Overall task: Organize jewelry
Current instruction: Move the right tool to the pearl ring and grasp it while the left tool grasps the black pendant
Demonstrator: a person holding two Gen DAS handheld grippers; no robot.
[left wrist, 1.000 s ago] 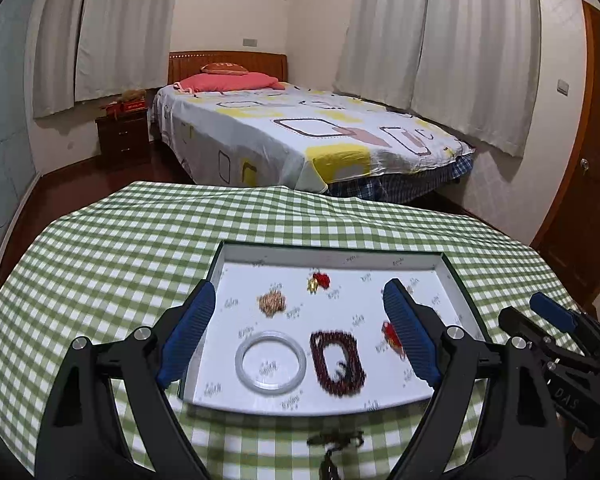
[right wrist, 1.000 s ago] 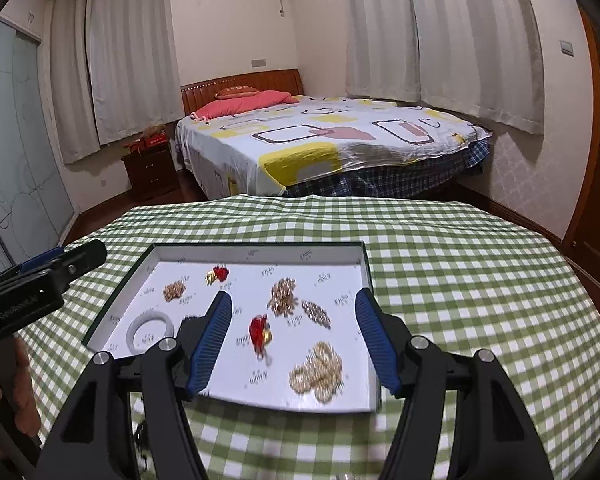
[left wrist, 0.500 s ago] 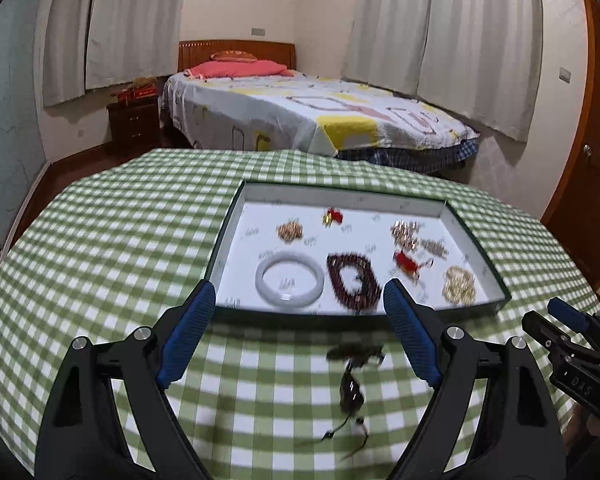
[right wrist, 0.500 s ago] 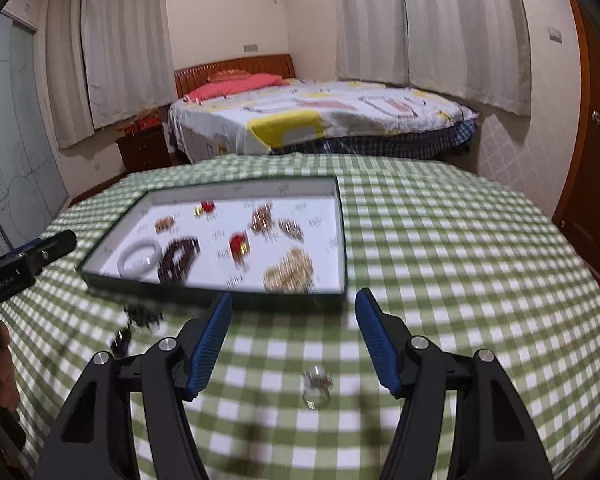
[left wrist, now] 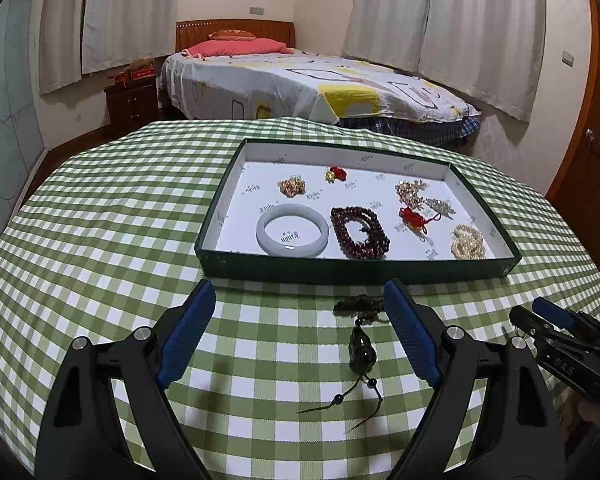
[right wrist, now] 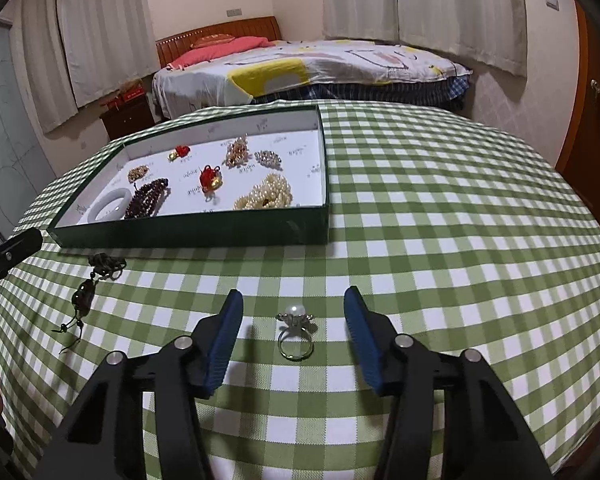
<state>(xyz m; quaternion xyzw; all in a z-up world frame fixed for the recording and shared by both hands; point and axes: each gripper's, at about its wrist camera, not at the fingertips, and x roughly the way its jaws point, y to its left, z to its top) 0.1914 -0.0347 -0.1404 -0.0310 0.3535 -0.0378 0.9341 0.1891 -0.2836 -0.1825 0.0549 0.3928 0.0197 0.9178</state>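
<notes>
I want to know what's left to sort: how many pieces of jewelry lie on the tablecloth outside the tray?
2. A dark beaded pendant cord lies near the dark green tray's front wall; a silver pearl ring lies between the right hand-held gripper's fingers. Others may be hidden.

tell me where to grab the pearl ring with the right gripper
Grip the ring across its thin silver band, coming straight down from above. It lies flat on the tablecloth with the pearl end pointing toward the tray, and it already sits centred between the open right gripper fingers, so closing on the band's sides probably works best.
</notes>
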